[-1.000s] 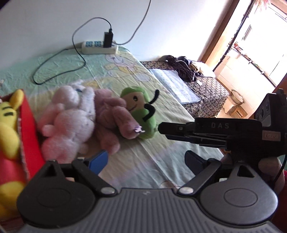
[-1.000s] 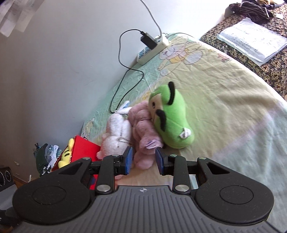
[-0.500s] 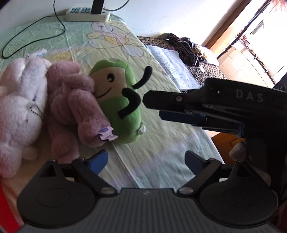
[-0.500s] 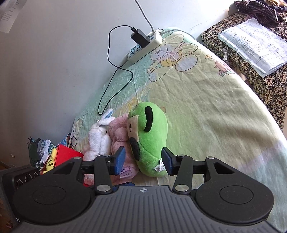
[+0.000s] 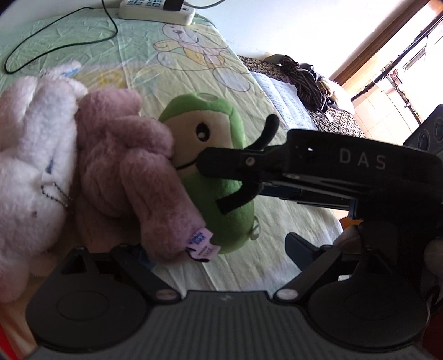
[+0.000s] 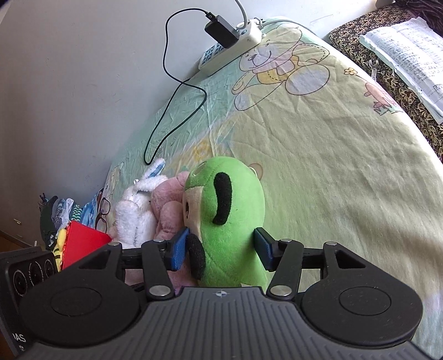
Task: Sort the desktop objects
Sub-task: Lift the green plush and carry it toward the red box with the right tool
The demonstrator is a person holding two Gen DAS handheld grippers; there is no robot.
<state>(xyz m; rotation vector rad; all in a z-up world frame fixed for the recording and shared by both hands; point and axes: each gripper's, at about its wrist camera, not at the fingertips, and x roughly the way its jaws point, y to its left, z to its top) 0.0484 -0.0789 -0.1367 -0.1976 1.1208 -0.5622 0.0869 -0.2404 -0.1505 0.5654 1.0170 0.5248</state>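
Observation:
Three plush toys lie side by side on the bedsheet: a white rabbit [image 5: 30,155] [image 6: 133,213], a pink one [image 5: 124,171] [image 6: 169,210] and a green one with black arms [image 5: 221,199] [image 6: 229,221]. My right gripper [image 6: 220,249] is open, its blue pads [image 6: 178,249] on either side of the green plush's body. In the left wrist view its black housing [image 5: 360,163] reaches in from the right to that toy. My left gripper [image 5: 218,252] is open and low at the pink plush's tagged leg; its left fingertip is hidden behind the leg.
A red box [image 6: 80,241] holding a yellow plush [image 6: 59,241] stands left of the toys. A power strip [image 6: 232,47] [image 5: 155,11] with a black cable lies at the wall. Glasses [image 6: 102,210] rest near the box. Papers [image 6: 409,55] lie on a patterned side table.
My right gripper has opened wider and moved forward from the pink plush to straddle the green one. My left gripper has come closer to the pink and green toys.

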